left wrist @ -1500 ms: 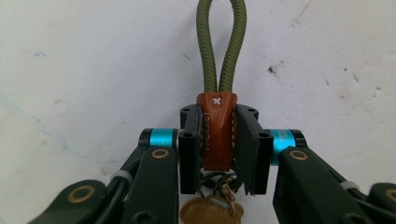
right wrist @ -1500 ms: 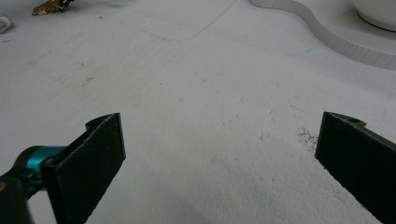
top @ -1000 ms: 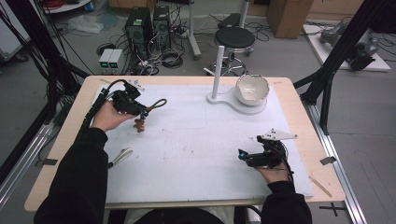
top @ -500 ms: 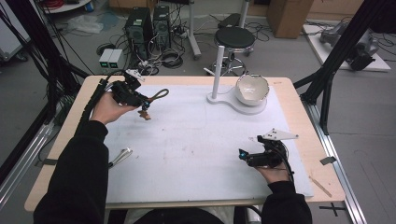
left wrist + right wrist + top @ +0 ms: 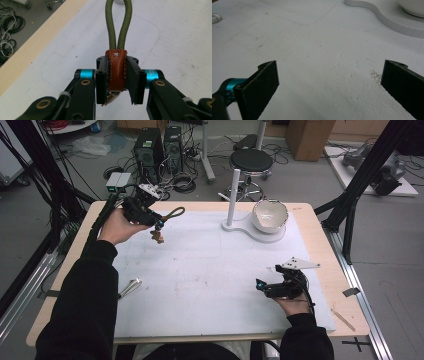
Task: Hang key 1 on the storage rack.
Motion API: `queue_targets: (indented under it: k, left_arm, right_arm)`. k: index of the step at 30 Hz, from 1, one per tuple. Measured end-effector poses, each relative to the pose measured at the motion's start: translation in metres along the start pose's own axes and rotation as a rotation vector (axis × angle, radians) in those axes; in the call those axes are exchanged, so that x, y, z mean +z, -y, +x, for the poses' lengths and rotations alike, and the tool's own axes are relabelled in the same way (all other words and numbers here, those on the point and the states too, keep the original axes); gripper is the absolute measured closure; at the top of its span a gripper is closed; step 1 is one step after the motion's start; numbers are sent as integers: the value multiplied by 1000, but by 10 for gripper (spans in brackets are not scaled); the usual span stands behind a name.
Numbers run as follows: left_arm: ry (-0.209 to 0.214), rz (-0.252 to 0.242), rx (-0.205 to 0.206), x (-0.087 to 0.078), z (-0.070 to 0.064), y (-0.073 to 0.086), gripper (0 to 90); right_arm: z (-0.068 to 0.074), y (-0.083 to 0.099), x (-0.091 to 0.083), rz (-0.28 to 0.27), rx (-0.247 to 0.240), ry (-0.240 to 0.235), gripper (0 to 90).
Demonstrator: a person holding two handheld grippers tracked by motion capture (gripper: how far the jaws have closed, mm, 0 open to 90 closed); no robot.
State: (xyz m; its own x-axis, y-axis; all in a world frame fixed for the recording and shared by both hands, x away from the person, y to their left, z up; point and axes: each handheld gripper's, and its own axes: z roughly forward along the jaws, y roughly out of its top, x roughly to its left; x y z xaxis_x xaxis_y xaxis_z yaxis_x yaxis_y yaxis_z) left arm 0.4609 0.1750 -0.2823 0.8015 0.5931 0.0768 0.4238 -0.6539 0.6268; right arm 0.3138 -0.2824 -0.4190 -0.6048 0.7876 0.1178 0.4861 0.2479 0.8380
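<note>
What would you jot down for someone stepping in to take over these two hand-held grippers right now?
Left gripper: shut on the brown leather tab of the green rope loop, held up off the far left of the white mat.
Right gripper: open, holding nothing, low over the mat's near right.
White bowl sits on the stand's base, beside its post, at the far right.
Done: loop picked up. Left: probably carrying it over and hanging it on the post; that is a guess.
</note>
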Motion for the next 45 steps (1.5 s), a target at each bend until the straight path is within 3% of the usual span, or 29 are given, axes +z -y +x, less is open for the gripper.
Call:
queue_targets:
  k: [3,11,18,22,35,43,45]
  left_arm:
    - [-2,-10,0,-3,-2,-9,715]
    - [-3,-21,47,-4,-11,-38,713]
    - [-11,-32,47,-7,-9,-51,713]
    - [-22,-20,67,-6,-12,-62,712]
    - [-16,-62,124,6,-28,-96,710]
    - [-29,-70,134,8,-35,-110,710]
    - [-36,-92,133,8,-39,-116,707]
  right_arm:
    - [0,0,0,3,9,0,7]
    - [0,0,-1,1,7,1,6]
    - [0,0,0,4,8,-1,6]
    - [-1,0,0,1,8,1,7]
    - [0,0,-2,-9,13,4,7]
    - [0,2,-4,-10,25,-2,7]
    - [0,2,-4,-23,24,-13,6]
